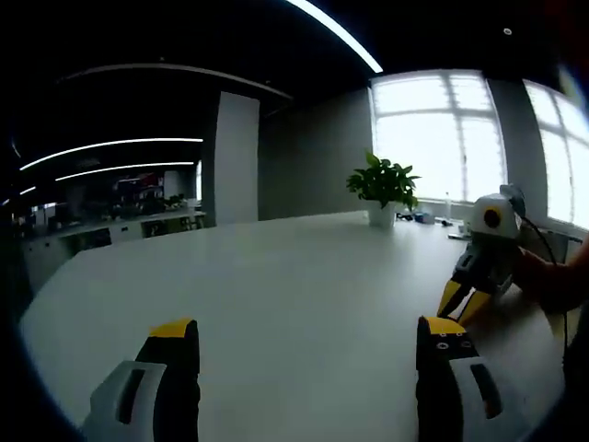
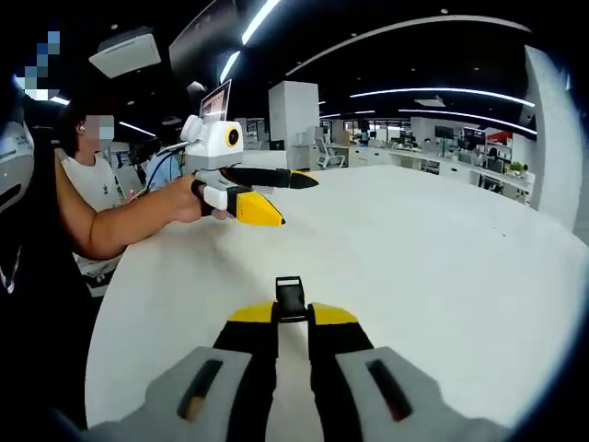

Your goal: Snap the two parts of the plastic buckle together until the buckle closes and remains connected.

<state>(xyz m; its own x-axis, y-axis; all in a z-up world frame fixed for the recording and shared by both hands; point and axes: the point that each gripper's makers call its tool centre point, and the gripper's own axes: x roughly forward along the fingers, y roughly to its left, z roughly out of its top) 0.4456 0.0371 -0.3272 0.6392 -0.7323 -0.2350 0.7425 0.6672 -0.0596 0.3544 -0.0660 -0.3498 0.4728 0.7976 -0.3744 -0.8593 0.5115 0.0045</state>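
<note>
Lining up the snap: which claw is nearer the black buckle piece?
Right. The right claw is shut on the black buckle piece; the left claw hangs open above the table, well apart from it.

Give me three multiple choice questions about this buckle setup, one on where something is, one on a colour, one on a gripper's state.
1. Where does the potted plant stand?
A. at the table's far edge, by the windows
B. on the floor
C. between the left gripper's jaws

2. What colour are the tips of the right gripper?
A. red
B. yellow
C. blue

3. What state is the left gripper in?
A. shut on the plant
B. shut on a buckle part
C. open, nothing between its jaws

Key: 1 A, it sits on the white table before the bright panes. 2 B, the right gripper view shows yellow tips pinching the black buckle part. 3 C, bare table shows between the wide-apart jaws.
</note>
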